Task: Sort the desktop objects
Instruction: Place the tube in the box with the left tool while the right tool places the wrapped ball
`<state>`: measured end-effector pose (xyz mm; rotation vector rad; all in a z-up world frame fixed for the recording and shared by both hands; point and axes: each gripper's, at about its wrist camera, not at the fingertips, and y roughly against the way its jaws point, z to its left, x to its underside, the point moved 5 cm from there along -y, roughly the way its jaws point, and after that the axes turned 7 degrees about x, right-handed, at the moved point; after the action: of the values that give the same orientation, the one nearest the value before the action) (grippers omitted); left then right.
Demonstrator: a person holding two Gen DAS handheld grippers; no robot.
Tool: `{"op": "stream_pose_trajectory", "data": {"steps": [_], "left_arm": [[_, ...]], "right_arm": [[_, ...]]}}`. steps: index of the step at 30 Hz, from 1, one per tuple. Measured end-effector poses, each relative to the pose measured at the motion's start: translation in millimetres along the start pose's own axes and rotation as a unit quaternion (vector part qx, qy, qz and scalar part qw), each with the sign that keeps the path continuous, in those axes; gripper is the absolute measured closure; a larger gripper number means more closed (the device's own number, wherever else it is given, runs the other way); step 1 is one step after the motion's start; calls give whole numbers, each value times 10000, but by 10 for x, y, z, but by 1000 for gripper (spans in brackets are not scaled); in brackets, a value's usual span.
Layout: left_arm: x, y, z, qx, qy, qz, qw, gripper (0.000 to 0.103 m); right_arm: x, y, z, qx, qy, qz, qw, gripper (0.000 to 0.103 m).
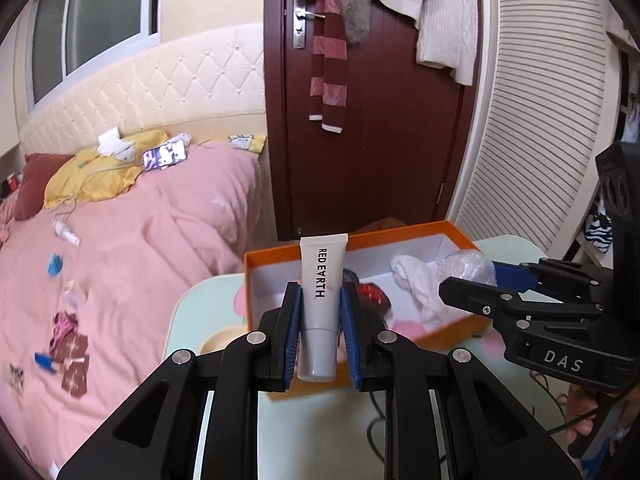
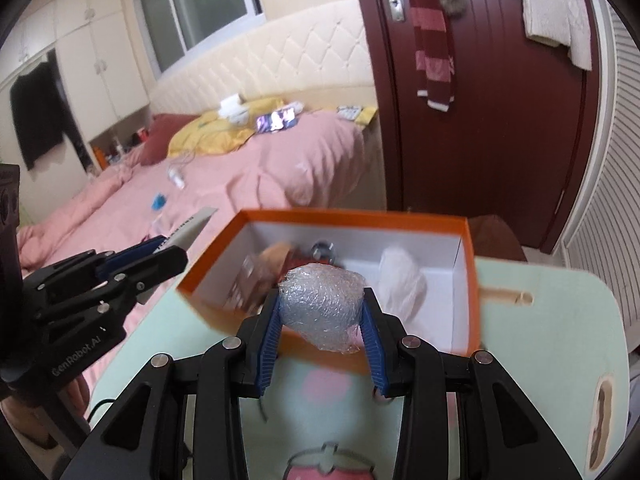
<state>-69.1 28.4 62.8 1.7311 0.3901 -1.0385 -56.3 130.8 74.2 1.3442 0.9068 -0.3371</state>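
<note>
My left gripper [image 1: 320,296] is shut on a white "RED EARTH" tube [image 1: 322,280], held upright in front of the near wall of the orange box [image 1: 400,230]. My right gripper [image 2: 320,300] is shut on a wad of clear bubble wrap [image 2: 324,300], held above the near edge of the orange box [image 2: 360,216]. The right gripper also shows in the left wrist view [image 1: 472,280] with the bubble wrap [image 1: 468,266] over the box. The left gripper shows in the right wrist view [image 2: 168,252] with the tube [image 2: 192,226], left of the box.
The box holds a white crumpled cloth [image 1: 416,284], red and dark items [image 1: 372,296] and a brownish item [image 2: 276,256]. It stands on a pale green table [image 2: 560,312] with cartoon prints. A pink bed [image 1: 120,260] lies left; a dark red door [image 1: 380,140] stands behind.
</note>
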Motion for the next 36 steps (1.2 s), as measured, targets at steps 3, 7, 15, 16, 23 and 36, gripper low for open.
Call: {"op": "stream_pose_trajectory", "data": {"steps": [3,7,15,16,23,36], "left_arm": [[-44,-195,4,75,39,144,9999,82],[-34,-402,10,111,78,339,9993,82],[22,-615,64,130,202,557,9982,82],[26,-625,77,126,221,566,9981,82],[53,-699,127,132,279,625,9976,81],[173,-179,141,170,388,147,9990,38]], "right_arm": [[-68,-97,-57,40,-65,10,10000,66],[-104,-228,-116,32,-138,103,9998,66],[-139,-404,-172,-14,-200,219,9996,66],[-144,-420,-176,-8,-204,222,9995,66],[-171,-482,-185,-82,-221,260,9994,66],[-44,-255,-249,-156,-351,103,9992,36]]}}
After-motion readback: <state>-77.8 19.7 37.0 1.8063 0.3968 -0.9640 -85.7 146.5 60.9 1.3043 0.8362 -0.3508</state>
